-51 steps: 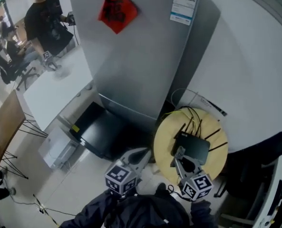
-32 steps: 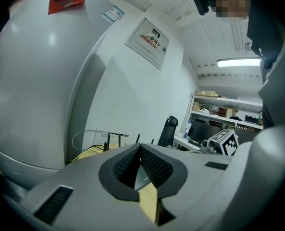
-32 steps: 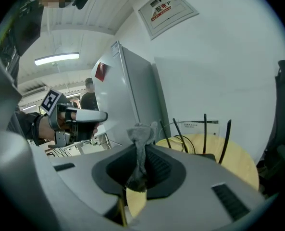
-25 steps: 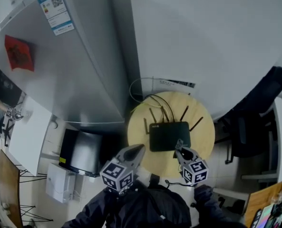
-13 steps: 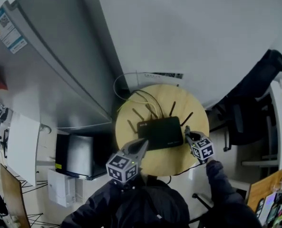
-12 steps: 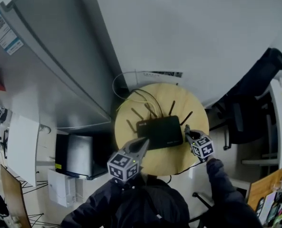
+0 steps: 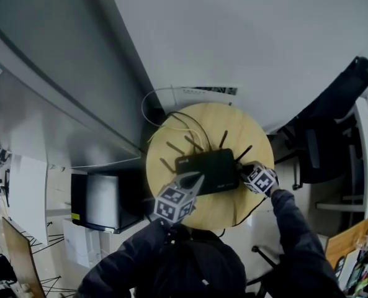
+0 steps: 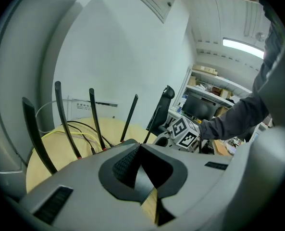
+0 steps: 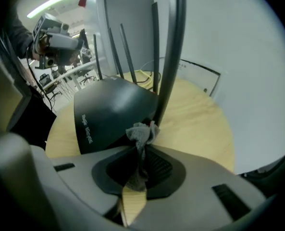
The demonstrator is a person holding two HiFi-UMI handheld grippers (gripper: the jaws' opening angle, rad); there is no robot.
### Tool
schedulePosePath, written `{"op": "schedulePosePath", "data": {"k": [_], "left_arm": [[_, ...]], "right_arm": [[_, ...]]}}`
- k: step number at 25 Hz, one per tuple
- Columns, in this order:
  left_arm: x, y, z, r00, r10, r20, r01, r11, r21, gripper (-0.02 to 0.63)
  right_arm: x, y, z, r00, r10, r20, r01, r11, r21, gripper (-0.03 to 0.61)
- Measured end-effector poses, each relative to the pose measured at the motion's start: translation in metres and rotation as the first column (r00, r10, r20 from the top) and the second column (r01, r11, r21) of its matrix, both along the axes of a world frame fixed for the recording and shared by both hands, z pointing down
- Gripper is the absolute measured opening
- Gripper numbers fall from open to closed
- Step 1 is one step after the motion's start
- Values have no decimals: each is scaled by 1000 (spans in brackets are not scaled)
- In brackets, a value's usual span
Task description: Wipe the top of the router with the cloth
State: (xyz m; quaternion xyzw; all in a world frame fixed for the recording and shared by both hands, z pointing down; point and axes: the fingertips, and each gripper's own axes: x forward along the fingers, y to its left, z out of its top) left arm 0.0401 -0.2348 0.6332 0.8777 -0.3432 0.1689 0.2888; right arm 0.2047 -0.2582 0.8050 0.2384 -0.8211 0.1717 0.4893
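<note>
Right tongs [image 9: 141,153]: pinched on the cloth [image 9: 141,133]. A grey tuft pokes out past the tips, so a soft wad, not hard plastic, meets the router.
Left tongs [image 8: 138,154]: pressed together with nothing between them, tips low at the router's near edge. My guess is that they are there to steady the box while the other side rubs.
Cloth: at the router's [image 7: 208,171] right-hand corner, just beside the foot of one antenna [image 9: 168,57]. It looks to be touching the edge of the case, though I cannot be sure.
Router: black, lying flat in the middle of the table [image 7: 239,126] with its glossy top facing up. Most of that top lies clear to the left of the cloth, so the wipe seems to be only starting.
Next move, as I judge it: drag the wad leftwards across the top, keeping it low and clear of the antennas.
Antennas: upright along the back edge and the sides, where they fence in the cloth's path.
Cables [image 7: 184,124]: looped behind the router and running off the far rim, out of the way.
Beyond: white wall; a grey fridge [image 7: 59,92] to the left; a dark chair [image 7: 332,123] to the right.
</note>
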Motion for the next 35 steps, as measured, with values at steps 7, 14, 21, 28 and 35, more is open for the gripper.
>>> {"op": "schedulePosePath", "data": {"k": [7, 14, 21, 28, 35], "left_arm": [[3, 9, 3, 1000, 22, 0, -22, 1000, -19, 2], [4, 13, 1, 1000, 30, -8, -30, 999, -11, 2], [3, 21, -1, 1000, 25, -10, -25, 1000, -1, 2], [-8, 26, -6, 1000, -9, -9, 9, 1000, 7, 2], [-36, 34, -11, 1000, -26, 4, 26, 1000, 17, 2]], "right_arm": [[-10, 5, 10, 969, -216, -120, 214, 976, -26, 72], [-7, 37, 12, 958, -258, -127, 251, 966, -63, 72], [0, 77, 11, 956, -260, -134, 252, 965, -75, 72], [-7, 87, 3, 996, 24, -85, -32, 995, -96, 71], [-23, 96, 3, 923, 386, 2, -381, 911, -157, 71]]}}
